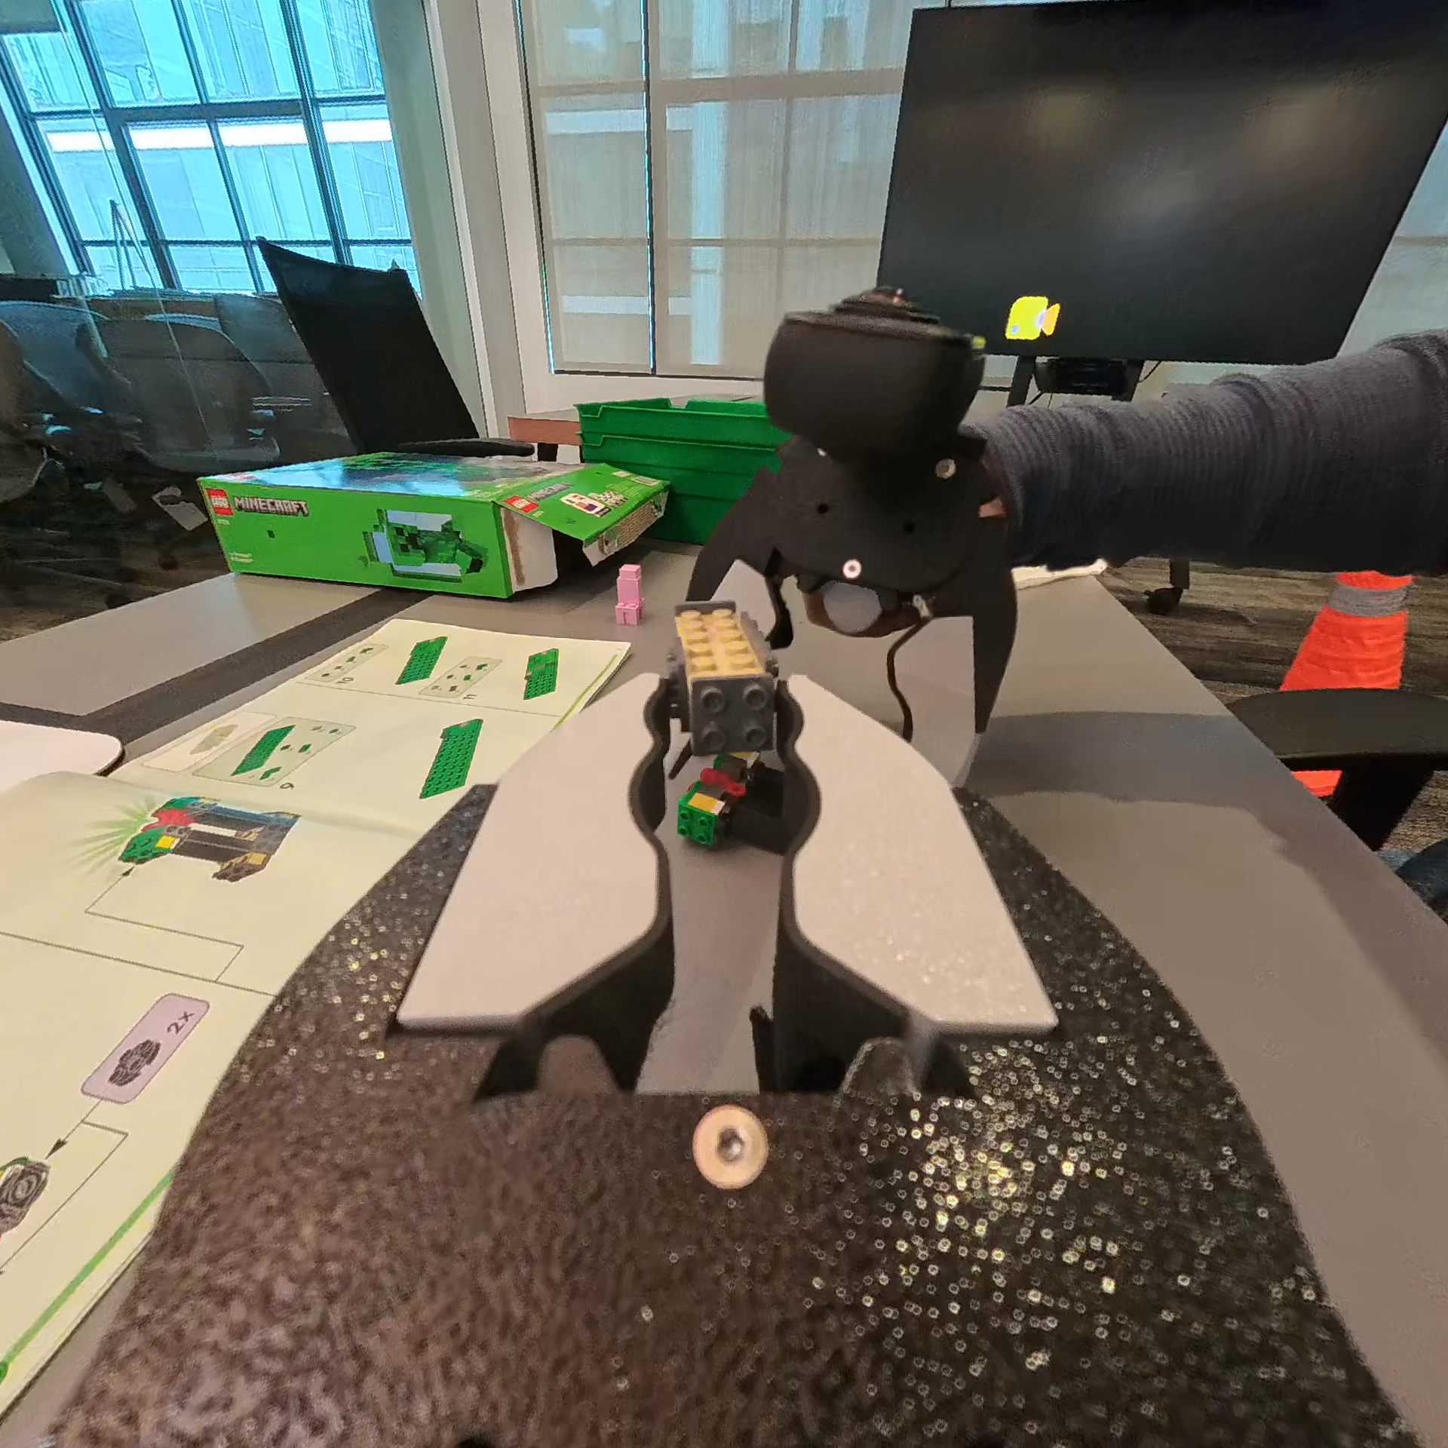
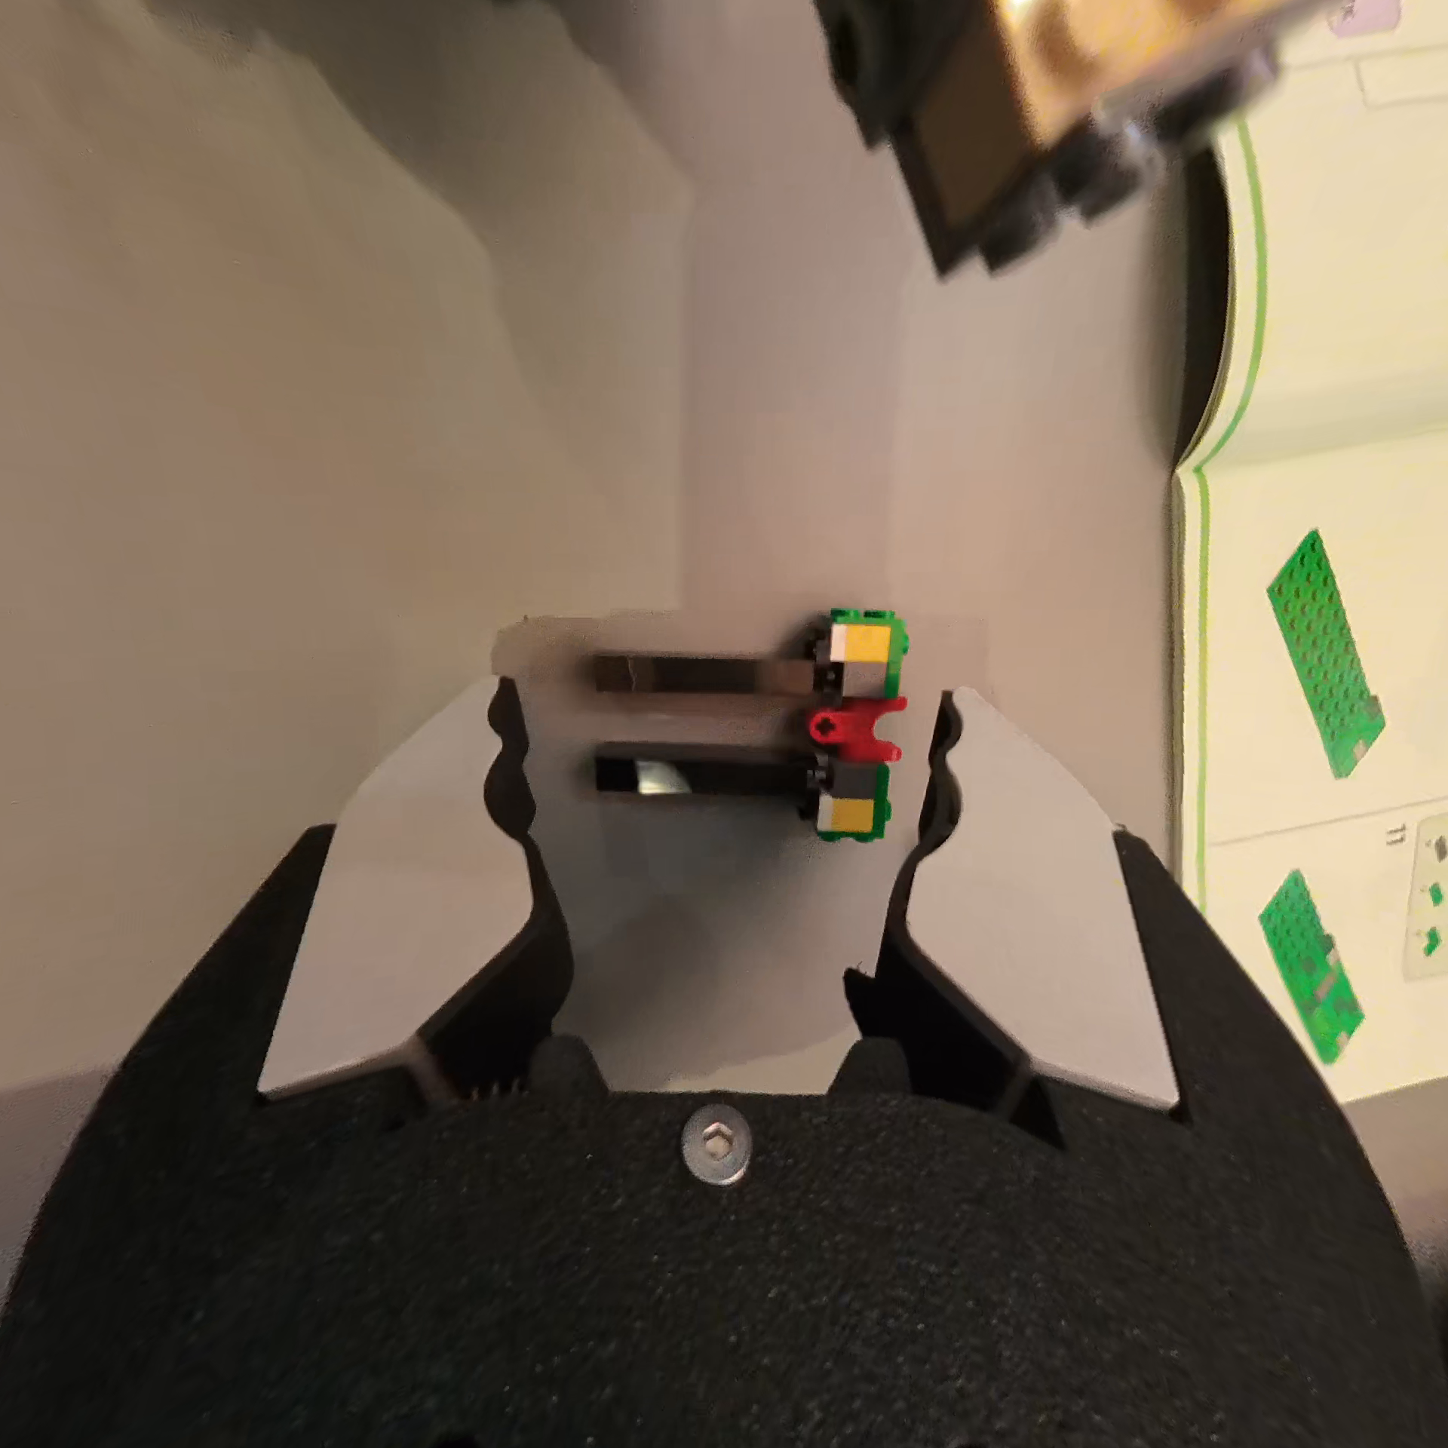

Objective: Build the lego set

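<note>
My left gripper [image 1: 721, 705] is shut on a grey-and-tan brick block [image 1: 725, 666] and holds it above the table. Under it on the grey table [image 1: 1097, 862] lies a small green, black, yellow and red assembly [image 1: 725, 799]. My right gripper [image 1: 838, 666] points down at the table beyond the block, its jaws wide apart and empty. In the right wrist view, the right gripper [image 2: 729, 701] is open just short of the same assembly [image 2: 854, 725], which has two black bars running left. The held block [image 2: 1058, 117] shows blurred at the top right.
An open instruction booklet [image 1: 235, 783] lies on the left of the table and also shows in the right wrist view [image 2: 1332, 627]. A green set box [image 1: 392, 525], a pink figure [image 1: 629, 594] and stacked green trays [image 1: 682, 447] stand behind. An orange cone [image 1: 1348, 635] is on the floor to the right. My hands' fingertips stand some 11 cm from each other.
</note>
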{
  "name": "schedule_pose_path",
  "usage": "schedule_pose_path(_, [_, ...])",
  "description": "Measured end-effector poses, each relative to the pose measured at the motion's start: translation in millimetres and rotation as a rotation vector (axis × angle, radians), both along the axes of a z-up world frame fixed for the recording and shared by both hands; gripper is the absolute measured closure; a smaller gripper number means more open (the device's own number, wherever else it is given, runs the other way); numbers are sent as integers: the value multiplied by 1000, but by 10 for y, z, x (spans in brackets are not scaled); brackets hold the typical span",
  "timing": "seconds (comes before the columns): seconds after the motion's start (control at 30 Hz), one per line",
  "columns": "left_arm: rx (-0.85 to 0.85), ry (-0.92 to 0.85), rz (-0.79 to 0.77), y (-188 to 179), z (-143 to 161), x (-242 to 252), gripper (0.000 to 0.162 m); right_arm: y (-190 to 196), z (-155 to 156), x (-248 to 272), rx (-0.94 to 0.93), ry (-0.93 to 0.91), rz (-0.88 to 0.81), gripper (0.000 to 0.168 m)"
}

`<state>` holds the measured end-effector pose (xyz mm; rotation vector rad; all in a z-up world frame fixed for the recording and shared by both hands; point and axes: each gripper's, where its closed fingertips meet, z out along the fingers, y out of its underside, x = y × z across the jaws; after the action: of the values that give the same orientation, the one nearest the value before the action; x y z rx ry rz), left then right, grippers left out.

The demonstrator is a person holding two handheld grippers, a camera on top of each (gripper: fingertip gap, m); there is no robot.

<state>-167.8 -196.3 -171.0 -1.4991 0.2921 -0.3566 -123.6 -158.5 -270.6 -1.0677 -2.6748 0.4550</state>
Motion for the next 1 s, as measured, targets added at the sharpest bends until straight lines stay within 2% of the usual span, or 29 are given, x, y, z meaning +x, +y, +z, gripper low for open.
schedule_pose_path(0.1, [1,-4,-2,-2,2,-2,137,6,-29,-43,62,-13,28,74])
schedule_pose_path(0.3, [2,-17,-6,-6,9,-10,137,-2,-45,-101,75,-29,53,93])
schedule_pose_path(1.0, [1,-24,-5,-6,12,-17,137,-11,-48,-108,48,-6,18,93])
